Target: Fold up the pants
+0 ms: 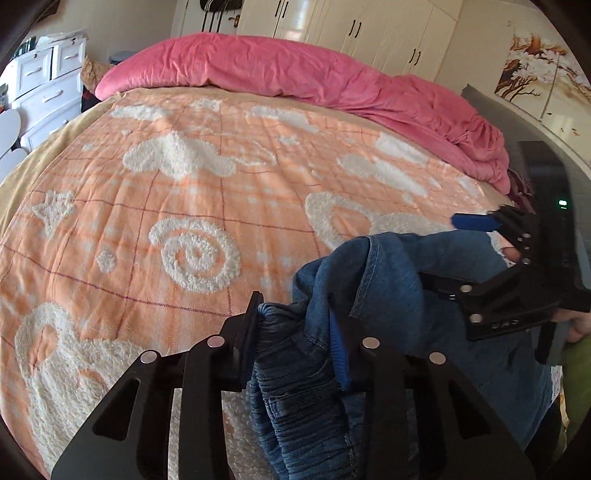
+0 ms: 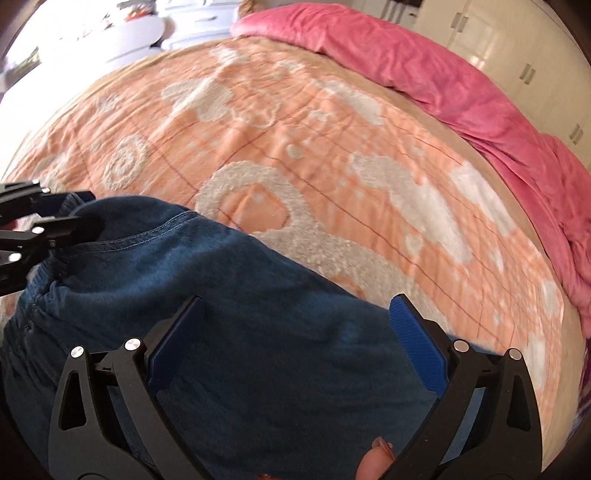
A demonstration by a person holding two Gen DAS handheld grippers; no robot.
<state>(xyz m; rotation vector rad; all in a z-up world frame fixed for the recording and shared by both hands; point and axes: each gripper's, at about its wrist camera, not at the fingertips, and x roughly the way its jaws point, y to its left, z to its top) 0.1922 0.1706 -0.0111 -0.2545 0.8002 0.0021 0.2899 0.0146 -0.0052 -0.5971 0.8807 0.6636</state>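
Observation:
Blue denim pants [image 1: 391, 273] lie bunched at the near edge of the bed. In the left wrist view my left gripper [image 1: 297, 332] is shut on the gathered elastic waistband, with cloth squeezed between its black fingers. My right gripper [image 1: 454, 254] shows at the right of that view, over the denim. In the right wrist view the pants [image 2: 240, 280] spread out below my right gripper [image 2: 295, 325], whose blue pads [image 2: 413, 336] stand wide apart and open, with nothing pressed between them. My left gripper [image 2: 77, 210] appears at the left edge there, pinching the waistband.
The bed carries an orange blanket [image 1: 207, 206] with fluffy white patterns. A pink duvet [image 1: 295, 70] is heaped along the far side. White drawers [image 1: 44, 85] stand at the far left and wardrobes [image 1: 369, 33] behind. A fingertip [image 2: 373, 461] shows by the right gripper's base.

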